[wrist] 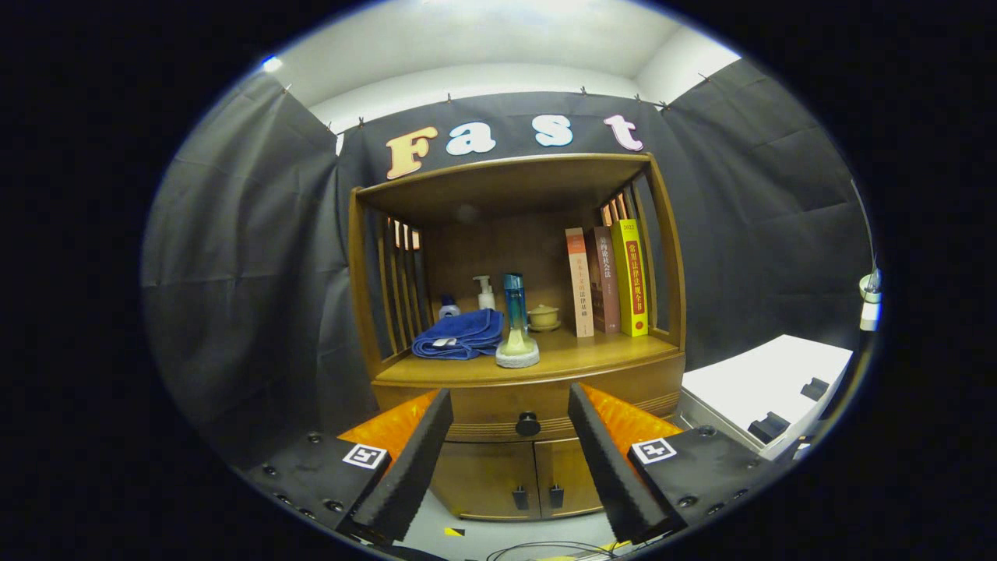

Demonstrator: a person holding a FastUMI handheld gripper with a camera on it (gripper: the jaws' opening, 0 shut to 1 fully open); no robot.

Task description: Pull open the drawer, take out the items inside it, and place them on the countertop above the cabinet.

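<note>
a: black cloth walls close off the booth, and a wooden cabinet [526, 343] stands against the far one. what's on its countertop [576, 354]?

b: a folded blue towel [459, 333] to the left, a tall blue bottle [515, 319] on a pale base just right of it, a pump bottle [485, 293] and a small lidded cup [544, 316] farther back, three upright books [607, 282] on the right.

a: and the drawer [528, 405]?

b: shut, under the countertop, its dark round knob [527, 424] centred. two small doors [518, 477] sit below it.

a: the gripper [510, 413]?

b: fingers spread wide, holding nothing, near us and short of the cabinet; the knob shows between the fingertips. a white box [759, 389] lies to the right.
</note>
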